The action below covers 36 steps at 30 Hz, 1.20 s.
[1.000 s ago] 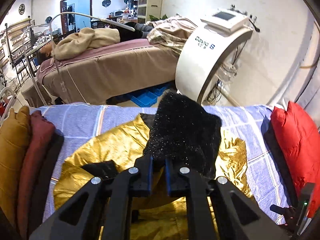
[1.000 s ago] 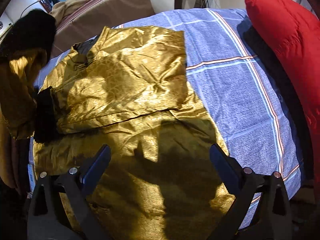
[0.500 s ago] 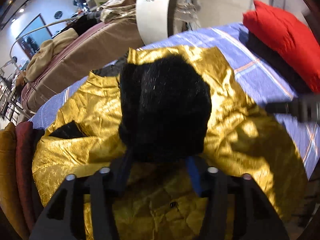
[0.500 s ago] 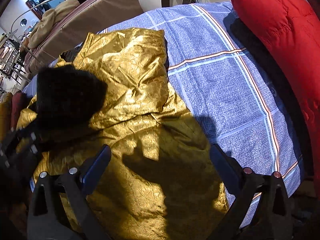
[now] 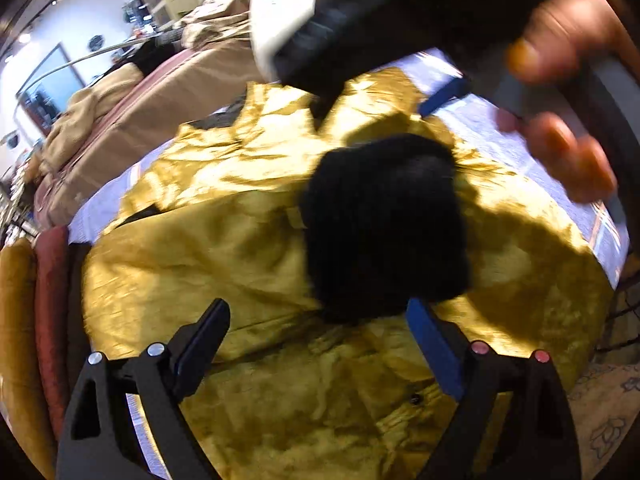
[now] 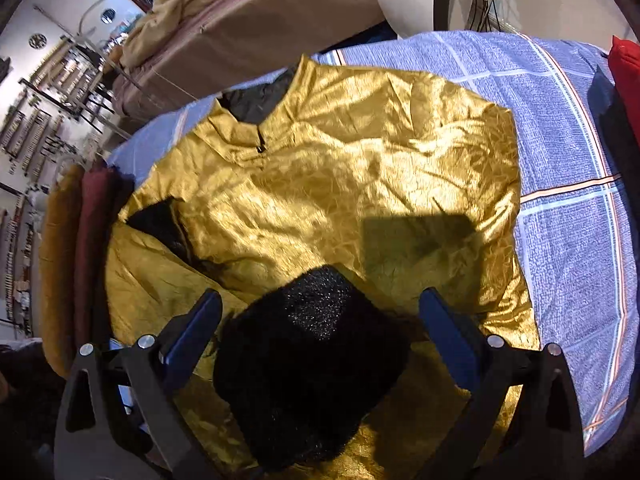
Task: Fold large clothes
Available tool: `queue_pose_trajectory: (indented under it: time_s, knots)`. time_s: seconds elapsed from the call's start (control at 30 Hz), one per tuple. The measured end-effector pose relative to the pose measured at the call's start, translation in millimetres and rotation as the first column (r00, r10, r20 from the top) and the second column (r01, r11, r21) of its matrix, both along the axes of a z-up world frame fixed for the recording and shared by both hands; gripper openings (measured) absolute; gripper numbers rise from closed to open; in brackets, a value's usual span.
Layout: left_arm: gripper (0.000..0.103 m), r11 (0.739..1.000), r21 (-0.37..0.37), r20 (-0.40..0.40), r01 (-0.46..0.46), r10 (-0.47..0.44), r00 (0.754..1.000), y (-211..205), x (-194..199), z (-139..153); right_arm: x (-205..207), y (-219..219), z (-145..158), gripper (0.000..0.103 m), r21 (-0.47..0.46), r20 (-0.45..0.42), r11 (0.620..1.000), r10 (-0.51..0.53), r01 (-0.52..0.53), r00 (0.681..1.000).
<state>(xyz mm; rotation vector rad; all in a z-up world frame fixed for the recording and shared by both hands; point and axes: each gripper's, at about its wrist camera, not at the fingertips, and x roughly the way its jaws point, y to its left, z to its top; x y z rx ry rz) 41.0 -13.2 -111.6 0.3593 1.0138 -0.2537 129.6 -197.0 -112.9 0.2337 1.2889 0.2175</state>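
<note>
Gold jacket (image 6: 360, 184) lies spread on the blue checked bedsheet (image 6: 568, 240), collar at far side. Its black furry cuff (image 5: 384, 232) rests folded onto the gold front.

Left gripper (image 5: 316, 340): jaws opening, cuff just ahead of them, not pinched.

Right gripper (image 6: 320, 332): jaws spread wide, cuff between them, unpinched.

Writing on white machine (image 5: 280, 8) too blurred to read.

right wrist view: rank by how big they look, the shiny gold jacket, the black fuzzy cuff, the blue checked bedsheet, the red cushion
1. Shiny gold jacket
2. Blue checked bedsheet, though the jacket hides much of it
3. Black fuzzy cuff, enlarged by nearness to the camera
4. Red cushion, only a sliver at the frame edge
</note>
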Motion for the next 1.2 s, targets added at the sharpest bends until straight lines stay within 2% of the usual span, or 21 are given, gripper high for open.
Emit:
queue_pose_trajectory:
  time_s: [0.2,0.33,0.37,0.53,0.6,0.63,0.67,0.8,0.9,0.97,1.07,1.13,1.2]
  knots:
    - [0.089,0.981,0.028,0.004,-0.192,0.192,0.981,65.1,5.8,0.8,-38.7,-1.1,-6.2,0.097,0.013,-0.001,0.990,-0.141,0.141,0.990]
    - [0.090,0.959,0.051,-0.035,-0.278,0.280,0.959,98.2,6.3,-8.0,-58.4,0.8,-23.3,0.095,0.008,-0.075,0.994,-0.109,0.110,0.991]
    - [0.090,0.953,0.060,-0.044,-0.296,0.299,0.953,104.2,6.0,-10.5,-62.1,2.2,-30.7,0.090,0.010,-0.099,0.995,-0.096,0.098,0.990]
    - [0.090,0.929,0.046,-0.070,-0.367,0.369,0.927,120.4,4.2,-11.3,-67.1,4.4,-51.9,0.041,0.121,-0.169,0.986,-0.089,0.111,0.982]
    - [0.090,0.921,0.030,-0.067,-0.389,0.390,0.919,122.9,2.8,-9.5,-61.0,10.0,-41.6,0.028,0.129,-0.136,0.989,-0.057,0.075,0.989]
    - [0.090,0.917,0.021,-0.063,-0.399,0.400,0.914,123.6,3.0,-7.3,-57.1,12.9,-32.5,0.016,0.123,-0.098,0.991,-0.035,0.047,0.995]
    - [0.090,0.913,0.012,-0.055,-0.407,0.407,0.912,123.8,3.4,-4.3,-52.1,15.5,-21.2,0.013,0.125,-0.057,0.992,-0.009,0.016,0.998]
    - [0.090,0.908,-0.002,0.010,-0.420,0.420,0.908,125.5,11.4,11.2,-24.8,20.2,32.5,0.010,0.124,0.096,0.990,0.061,-0.073,0.994]
    - [0.090,0.898,-0.030,0.063,-0.438,0.439,0.896,132.9,22.9,28.4,-5.4,21.3,75.8,0.010,0.111,0.227,0.986,0.100,-0.127,0.969]
    - [0.090,0.890,-0.070,0.081,-0.450,0.454,0.887,138.8,36.7,37.7,6.1,21.6,92.4,0.010,0.088,0.286,0.984,0.125,-0.155,0.950]
    - [0.090,0.896,-0.085,0.073,-0.437,0.443,0.894,137.2,65.1,37.4,28.9,18.3,77.8,0.010,0.043,0.255,0.989,0.123,-0.138,0.959]
    - [0.090,0.910,-0.072,0.082,-0.409,0.414,0.907,129.5,82.3,33.1,42.3,10.4,45.7,0.010,0.042,0.172,0.995,0.082,-0.090,0.982]
    - [0.090,0.922,-0.049,0.048,-0.384,0.386,0.921,121.0,100.5,20.3,53.9,4.4,12.3,0.010,0.001,0.089,0.998,0.056,-0.056,0.994]
